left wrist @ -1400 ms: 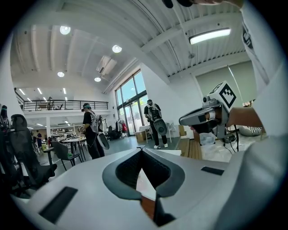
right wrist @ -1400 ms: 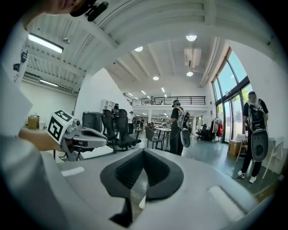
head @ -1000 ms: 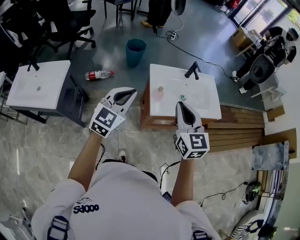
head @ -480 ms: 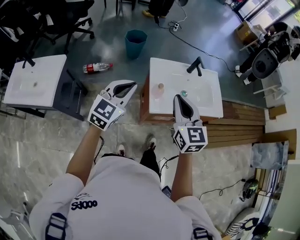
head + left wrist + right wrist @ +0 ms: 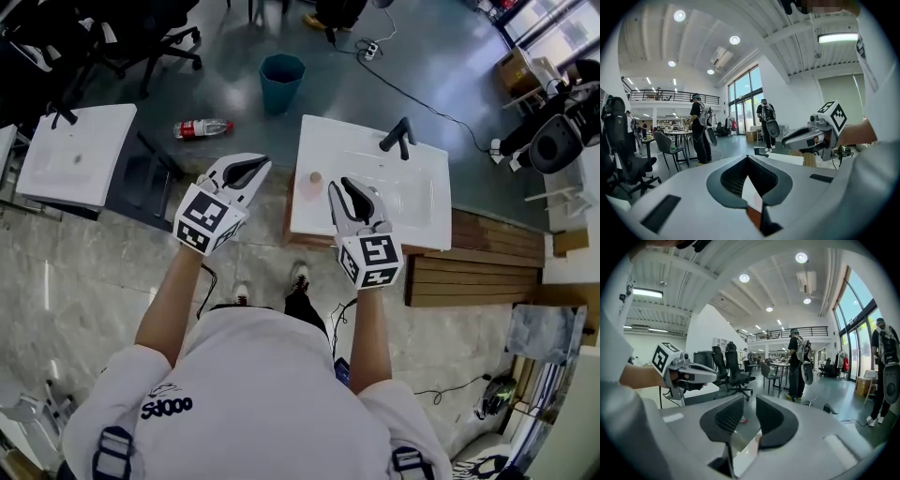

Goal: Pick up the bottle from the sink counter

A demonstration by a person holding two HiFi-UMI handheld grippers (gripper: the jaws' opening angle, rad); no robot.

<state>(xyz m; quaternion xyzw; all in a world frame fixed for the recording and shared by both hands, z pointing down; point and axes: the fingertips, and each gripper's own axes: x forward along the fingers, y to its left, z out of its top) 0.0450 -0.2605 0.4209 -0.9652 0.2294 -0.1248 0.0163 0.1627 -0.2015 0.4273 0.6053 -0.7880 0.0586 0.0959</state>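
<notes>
The bottle [image 5: 314, 184], small, pale and translucent with a round tan cap, stands upright near the left rim of the glossy white desk [image 5: 417, 206]. The right tool [image 5: 344, 186] has a smooth white shell and dark ribbed pads. It hovers over the desk just right of the bottle. Its jaws have just been opening to a narrow gap, with nothing pressed between them. The left tool [image 5: 262, 165] hangs over the floor [image 5: 94, 281] left of the desk, its tips together and empty.

The right gripper [image 5: 750, 403] has its jaws apart, just been opening, nothing pinched between them, only white counter [image 5: 740, 451] showing down the gap. The left gripper [image 5: 696, 373] hangs off to its left.
</notes>
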